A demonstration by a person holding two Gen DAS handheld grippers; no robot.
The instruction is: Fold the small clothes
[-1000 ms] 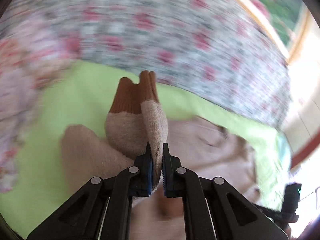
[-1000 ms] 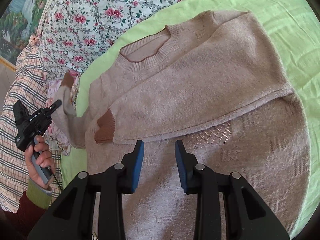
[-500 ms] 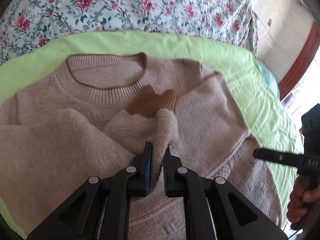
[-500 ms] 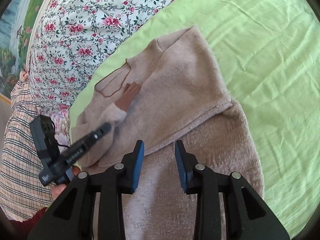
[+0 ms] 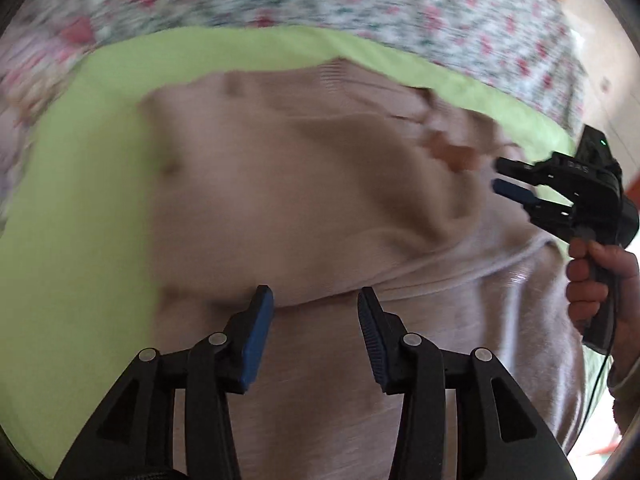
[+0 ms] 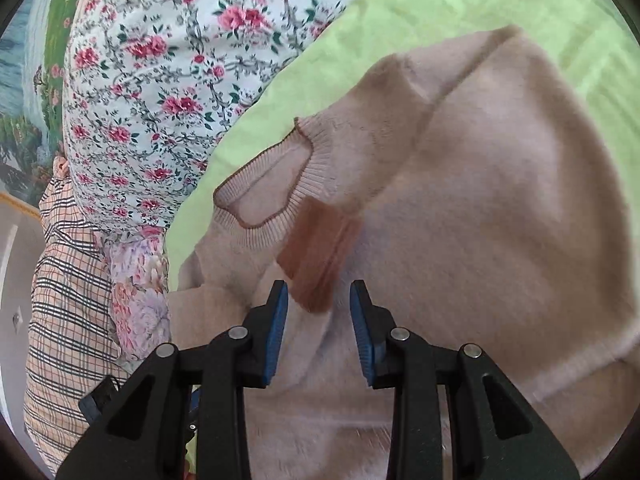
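A beige knitted sweater [image 6: 480, 208] lies flat on the green sheet [image 6: 440, 8], its ribbed neckline [image 6: 264, 188] towards the floral quilt. One sleeve is folded across the chest, and its brown cuff [image 6: 316, 256] lies just ahead of my right gripper [image 6: 319, 300]. That gripper is open, its pads apart from the knit. In the blurred left wrist view my left gripper [image 5: 315, 294] hovers over the sweater [image 5: 300, 184] near a folded edge. Its jaws are opening, with nothing between them. My right gripper [image 5: 498, 176] shows at the right of that view, by the cuff [image 5: 452, 152].
A floral quilt [image 6: 160, 60] lies beyond the sheet. A plaid cloth [image 6: 68, 280] and a pink flowered cloth [image 6: 140, 292] are bunched at the left. A hand [image 5: 600, 276] holds the right gripper's handle. A painted picture [image 6: 24, 60] hangs at the far left.
My left gripper laid the sleeve across the chest, let go of it and drew back with jaws opening. My right gripper moved in towards the neckline and the brown cuff.
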